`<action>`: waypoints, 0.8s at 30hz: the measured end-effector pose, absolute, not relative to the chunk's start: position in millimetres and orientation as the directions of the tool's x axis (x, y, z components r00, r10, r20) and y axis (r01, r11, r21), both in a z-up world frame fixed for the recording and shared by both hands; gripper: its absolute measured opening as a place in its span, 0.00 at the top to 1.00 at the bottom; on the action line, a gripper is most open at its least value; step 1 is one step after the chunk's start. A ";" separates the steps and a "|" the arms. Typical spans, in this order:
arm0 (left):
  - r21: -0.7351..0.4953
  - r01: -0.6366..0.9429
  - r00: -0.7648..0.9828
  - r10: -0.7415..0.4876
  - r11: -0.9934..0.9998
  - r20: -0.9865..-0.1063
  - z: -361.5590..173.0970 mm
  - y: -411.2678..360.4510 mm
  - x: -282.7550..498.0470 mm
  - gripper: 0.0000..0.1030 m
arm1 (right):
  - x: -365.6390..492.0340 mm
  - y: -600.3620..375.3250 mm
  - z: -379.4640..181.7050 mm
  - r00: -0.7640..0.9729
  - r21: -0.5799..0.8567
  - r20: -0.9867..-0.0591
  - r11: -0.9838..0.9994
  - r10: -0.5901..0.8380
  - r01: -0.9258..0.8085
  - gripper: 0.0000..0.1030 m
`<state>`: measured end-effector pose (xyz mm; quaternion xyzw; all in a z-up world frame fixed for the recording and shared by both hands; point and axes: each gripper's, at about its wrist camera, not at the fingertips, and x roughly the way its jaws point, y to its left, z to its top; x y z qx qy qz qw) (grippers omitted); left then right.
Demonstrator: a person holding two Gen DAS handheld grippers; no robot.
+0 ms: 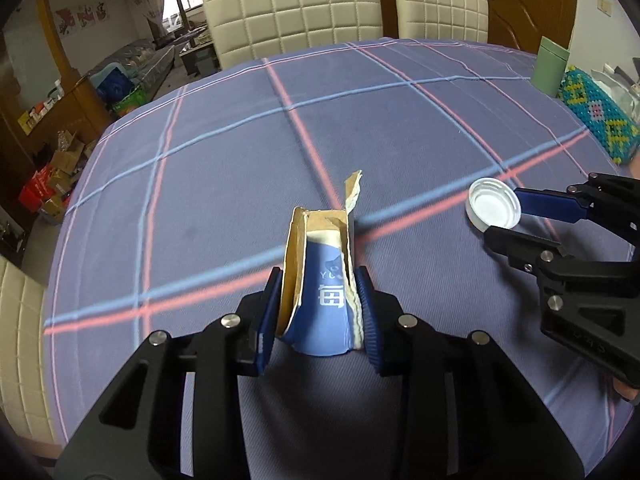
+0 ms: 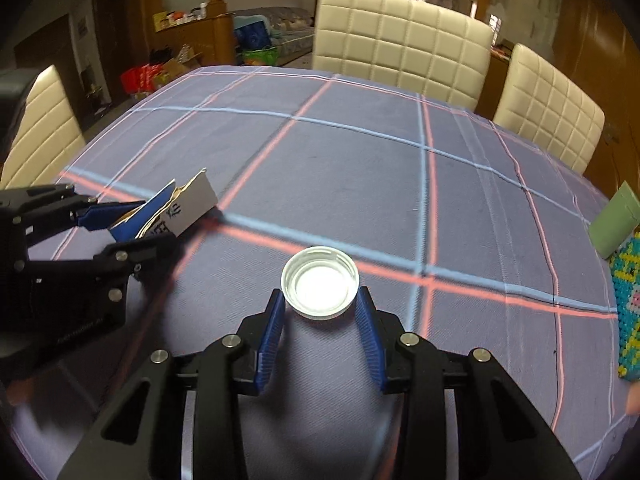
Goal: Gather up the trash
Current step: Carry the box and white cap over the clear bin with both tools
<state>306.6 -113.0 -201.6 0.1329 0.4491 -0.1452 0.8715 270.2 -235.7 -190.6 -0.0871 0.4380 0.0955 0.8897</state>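
Purple-blue cloth with pink and pale-blue grid lines (image 1: 224, 184), finely woven, covering the whole surface.

Nearest in the left wrist view: left tool (image 1: 318, 280), black linkages with ribbed blue pads, narrowed onto a torn piece of carton (image 1: 324, 280). Both pads pressing its sides. Folded cardboard, brown and raw inside, glossy blue outside with white printed characters, ragged torn strip sticking up at the top. Held off the cloth, upright between the pads.

Nearest in the right wrist view: right tool (image 2: 320, 298), same black and blue build, closed on a white plastic lid (image 2: 320, 282). Round, shallow, ridged rim, open side facing up, gripped at its two edges by the pad tips. Lid just above the cloth, near the crossing of a pink and a blue line.

Both tools side by side, well apart from each other, carton to the left of the lid.

Farther right, at the surface edge: pale green cylindrical container (image 1: 550, 66), smooth and matte, just beside a beaded box (image 1: 598, 118) in turquoise, yellow and pink.

Beyond the far edge: cream quilted chairs (image 1: 292, 8), padded in squares. Behind them, wooden panelling, a window, cardboard boxes on the floor (image 1: 60, 168).
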 end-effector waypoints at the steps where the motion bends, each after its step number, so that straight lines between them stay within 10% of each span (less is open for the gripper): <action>1: 0.102 0.368 0.556 -0.131 0.924 -0.821 -200.9 -109.0 302.4 0.64 | 265.6 -229.5 -189.1 0.601 -0.082 -0.794 0.963 0.093 -0.256 0.65; 24: 0.095 0.155 0.644 -0.028 0.983 -0.765 -169.1 56.2 200.5 0.64 | 200.2 -73.6 -154.5 0.629 -0.172 -0.757 0.874 0.178 -0.454 0.65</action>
